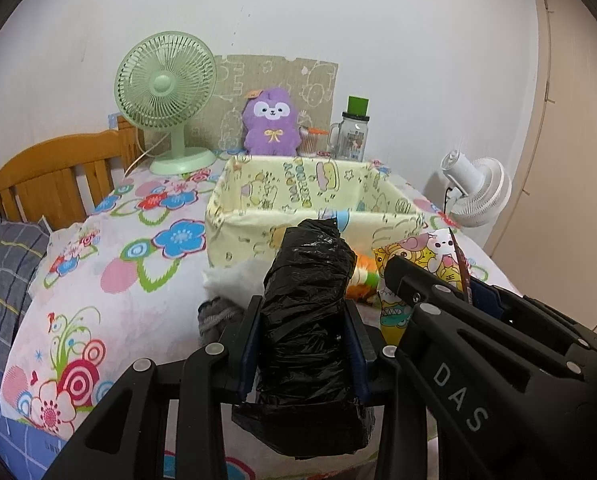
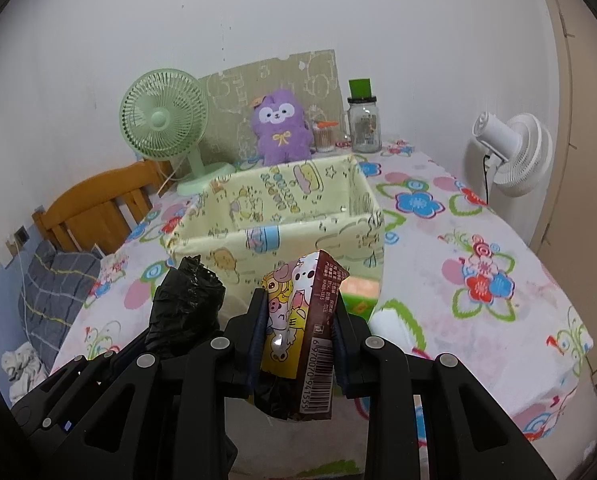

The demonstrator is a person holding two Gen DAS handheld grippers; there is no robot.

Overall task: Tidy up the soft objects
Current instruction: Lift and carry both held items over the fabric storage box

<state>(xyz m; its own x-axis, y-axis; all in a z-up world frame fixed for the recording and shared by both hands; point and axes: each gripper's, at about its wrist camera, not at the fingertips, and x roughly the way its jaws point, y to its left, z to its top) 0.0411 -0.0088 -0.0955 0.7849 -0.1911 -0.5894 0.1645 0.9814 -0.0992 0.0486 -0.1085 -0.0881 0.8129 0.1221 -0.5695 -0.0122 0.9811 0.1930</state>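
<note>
My left gripper [image 1: 304, 308] is shut on a black plastic bag roll [image 1: 306, 296] and holds it above the table, just before the yellow fabric box [image 1: 238, 212]. The roll also shows in the right wrist view [image 2: 186, 304]. My right gripper [image 2: 300, 312] is shut on a cartoon-printed tissue pack [image 2: 298, 328], also short of the box [image 2: 202, 236]. That gripper and pack [image 1: 418, 252] sit at the right in the left wrist view. A white cotton wad [image 1: 234, 284], grey yarn [image 1: 218, 316] and an orange-green soft item [image 1: 364, 276] lie before the box.
A green fan [image 1: 166, 96], purple plush [image 1: 272, 124], glass jar with green lid [image 1: 352, 132] and cardboard [image 1: 318, 80] stand behind the box. A white fan [image 2: 510, 152] is at the table's right edge. A wooden headboard [image 1: 58, 172] and grey pillow [image 1: 2, 272] are left.
</note>
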